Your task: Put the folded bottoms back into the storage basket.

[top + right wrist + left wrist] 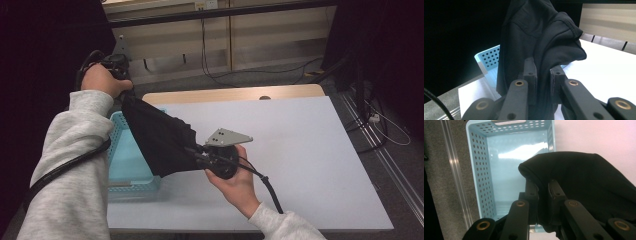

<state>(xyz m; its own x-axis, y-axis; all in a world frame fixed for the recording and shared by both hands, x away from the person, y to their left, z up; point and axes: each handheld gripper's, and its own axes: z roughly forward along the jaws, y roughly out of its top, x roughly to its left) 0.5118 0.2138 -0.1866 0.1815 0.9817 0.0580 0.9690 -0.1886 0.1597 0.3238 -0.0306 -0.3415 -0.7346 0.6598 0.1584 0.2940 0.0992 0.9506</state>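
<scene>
Holding a black garment stretched between both grippers, off the table and above the light-blue perforated basket. Landmark = basket, sitting at the left edge of the white table.

Left gripper: raised high past the basket's far end, hand wrapped around it. In the left gripper view its jaws are clamped on a folded edge of the cloth, fabric pinched between the pads, basket interior directly below and bare.

Right gripper: lower, just right of the basket over the table, grey three-cornered plate on top, cable trailing back past the right hand. In the right gripper view the jaws are closed on a bunched part of the garment, cloth hanging up and away from them; basket corner visible behind and to the left of the fabric.

Garment slopes down from left gripper to right gripper, its lower edge overlapping the basket's right rim in the high view. Whether it touches the rim: can't tell.
</scene>
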